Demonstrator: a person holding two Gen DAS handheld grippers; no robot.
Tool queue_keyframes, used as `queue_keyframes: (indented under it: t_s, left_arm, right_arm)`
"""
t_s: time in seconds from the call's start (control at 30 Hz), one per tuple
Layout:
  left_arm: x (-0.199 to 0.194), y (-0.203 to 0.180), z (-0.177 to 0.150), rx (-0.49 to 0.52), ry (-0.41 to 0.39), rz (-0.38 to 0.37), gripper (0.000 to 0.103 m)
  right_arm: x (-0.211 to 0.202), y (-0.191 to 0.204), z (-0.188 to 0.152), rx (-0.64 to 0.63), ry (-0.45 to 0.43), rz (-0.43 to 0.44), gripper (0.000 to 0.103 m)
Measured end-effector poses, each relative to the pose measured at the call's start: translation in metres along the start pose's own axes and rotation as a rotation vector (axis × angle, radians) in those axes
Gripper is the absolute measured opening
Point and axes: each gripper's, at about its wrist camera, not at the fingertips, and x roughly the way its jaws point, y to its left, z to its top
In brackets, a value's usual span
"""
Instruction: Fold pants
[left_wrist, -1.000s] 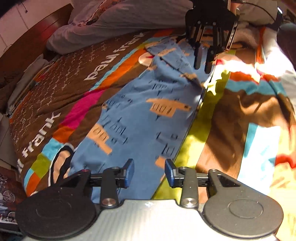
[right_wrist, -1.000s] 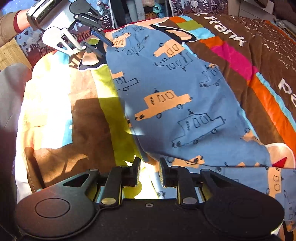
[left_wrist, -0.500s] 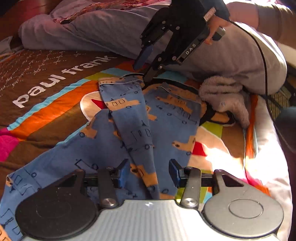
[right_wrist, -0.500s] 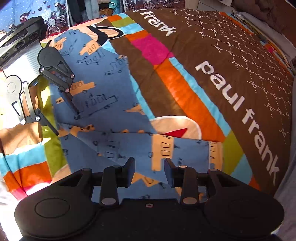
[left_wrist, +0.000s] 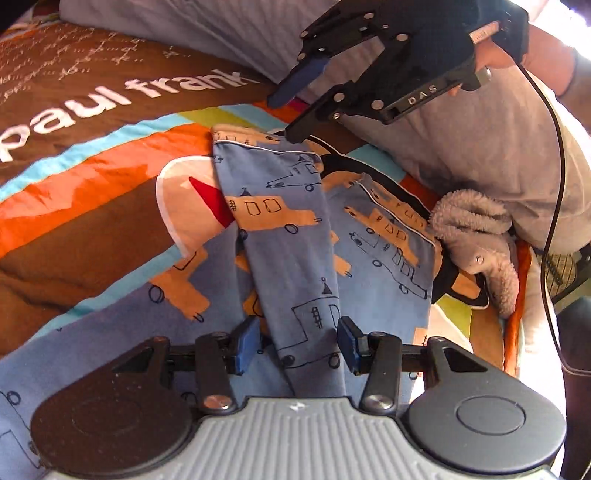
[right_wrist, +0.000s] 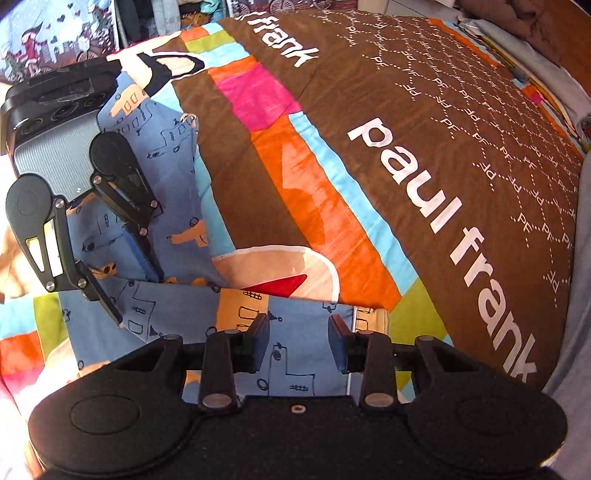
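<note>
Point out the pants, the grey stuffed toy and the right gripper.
pants (left_wrist: 295, 266): left wrist view, on the folded-over leg.
grey stuffed toy (left_wrist: 476, 236): left wrist view, on its fuzzy body.
right gripper (left_wrist: 284, 118): left wrist view, between its fingertips.

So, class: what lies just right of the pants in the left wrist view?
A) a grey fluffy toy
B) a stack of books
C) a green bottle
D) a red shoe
A: a grey fluffy toy lies against the right edge of the pants on the duvet.
</note>
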Motion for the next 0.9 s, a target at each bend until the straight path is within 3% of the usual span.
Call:
queue_keyframes:
  t_s: [0.1, 0.2, 0.3, 0.5, 0.6, 0.77, 0.9]
  left_arm:
    - [0.000, 0.006, 0.001, -0.065, -0.011, -0.074, 0.061]
    - [-0.003, -0.001, 0.001, -0.045, -0.030, -0.151, 0.061]
    - [-0.003, -0.006, -0.002, -0.025, -0.030, -0.134, 0.062]
    - [0.000, 0.005, -0.007, -0.071, -0.033, -0.121, 0.062]
    - [0.002, 0.009, -0.006, -0.085, -0.035, -0.129, 0.062]
    - [0.005, 0.010, -0.003, -0.077, -0.030, -0.136, 0.062]
    - [0.010, 0.009, 0.000, -0.073, -0.026, -0.146, 0.064]
  right_arm:
    - [0.002, -0.003, 0.005, -0.027, 0.017, -0.002, 0.038]
    - [0.002, -0.004, 0.010, -0.046, 0.024, 0.004, 0.037]
    - [0.009, -0.001, 0.016, -0.118, 0.047, -0.001, 0.037]
    - [0.041, 0.009, 0.025, -0.519, 0.210, -0.058, 0.028]
    - [0.056, 0.002, 0.036, -0.610, 0.251, -0.042, 0.028]
    - [0.092, -0.005, 0.038, -0.801, 0.414, -0.001, 0.028]
    - [0.114, -0.006, 0.035, -0.919, 0.488, 0.051, 0.028]
